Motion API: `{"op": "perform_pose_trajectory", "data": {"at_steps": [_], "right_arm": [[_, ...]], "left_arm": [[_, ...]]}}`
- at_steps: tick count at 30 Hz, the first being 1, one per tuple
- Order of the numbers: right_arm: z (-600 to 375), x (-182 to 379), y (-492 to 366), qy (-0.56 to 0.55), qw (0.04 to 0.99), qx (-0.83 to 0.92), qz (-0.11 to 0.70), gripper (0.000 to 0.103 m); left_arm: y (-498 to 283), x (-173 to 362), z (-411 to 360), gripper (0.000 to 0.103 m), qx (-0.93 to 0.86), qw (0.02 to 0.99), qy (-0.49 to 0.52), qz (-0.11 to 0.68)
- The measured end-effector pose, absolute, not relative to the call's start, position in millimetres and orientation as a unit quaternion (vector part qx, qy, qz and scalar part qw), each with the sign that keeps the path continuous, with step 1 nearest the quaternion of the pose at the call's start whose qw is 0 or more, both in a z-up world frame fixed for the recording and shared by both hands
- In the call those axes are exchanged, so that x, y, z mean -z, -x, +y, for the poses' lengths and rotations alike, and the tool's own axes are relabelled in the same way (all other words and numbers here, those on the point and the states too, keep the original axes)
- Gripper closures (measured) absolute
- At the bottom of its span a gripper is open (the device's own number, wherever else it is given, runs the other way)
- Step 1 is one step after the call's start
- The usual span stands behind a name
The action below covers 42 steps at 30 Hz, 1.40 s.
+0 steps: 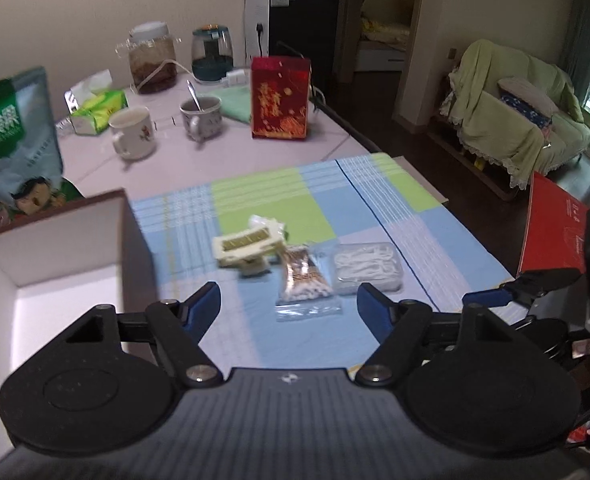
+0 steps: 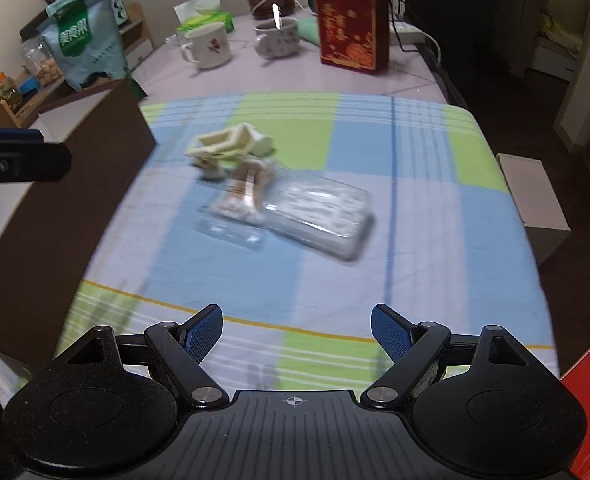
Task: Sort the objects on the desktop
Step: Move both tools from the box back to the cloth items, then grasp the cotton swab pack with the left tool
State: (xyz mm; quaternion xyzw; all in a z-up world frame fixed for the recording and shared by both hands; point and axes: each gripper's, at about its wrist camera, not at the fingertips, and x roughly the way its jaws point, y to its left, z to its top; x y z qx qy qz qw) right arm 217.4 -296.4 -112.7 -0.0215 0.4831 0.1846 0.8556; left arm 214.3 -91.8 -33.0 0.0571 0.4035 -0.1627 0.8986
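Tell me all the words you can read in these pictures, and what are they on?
None can be read for sure.
Green and grey bag: large white characters, too blurred.
Red gift box: gold characters, too blurred.
Red board: small pale print, too small.
Tissue pack: print too blurred.

Home living-dining room: covered sofa (image 1: 523, 116), mugs (image 1: 133, 132), tissue pack (image 1: 99, 110) on table (image 1: 231, 148), bedroom doorway behind.
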Motion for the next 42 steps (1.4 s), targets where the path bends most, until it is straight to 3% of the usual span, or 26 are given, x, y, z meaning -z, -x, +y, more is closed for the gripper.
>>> {"op": "perform_pose_trajectory", "data": {"at_steps": [9, 23, 33, 42], "right_arm": [[-335, 130, -260, 0.04, 0.844, -0.201, 0.496, 0.019], [-363, 147, -301, 0.032, 0.832, -0.199, 0.517, 0.019], [-382, 151, -312, 0.025, 0.832, -0.183, 0.524, 0.019], [-385, 153, -322, 0.022, 0.83, -0.184, 0.525, 0.019]], "left_arm": [[-244, 81, -125, 0.051, 0.121, 0.887, -0.061, 0.442], [-295, 128, -145, 0.054, 0.103, 0.87, -0.059, 0.479], [-331, 158, -159, 0.078, 0.118, 0.863, -0.081, 0.484], [-298, 152, -141, 0.081, 0.123, 0.847, -0.073, 0.512]]}}
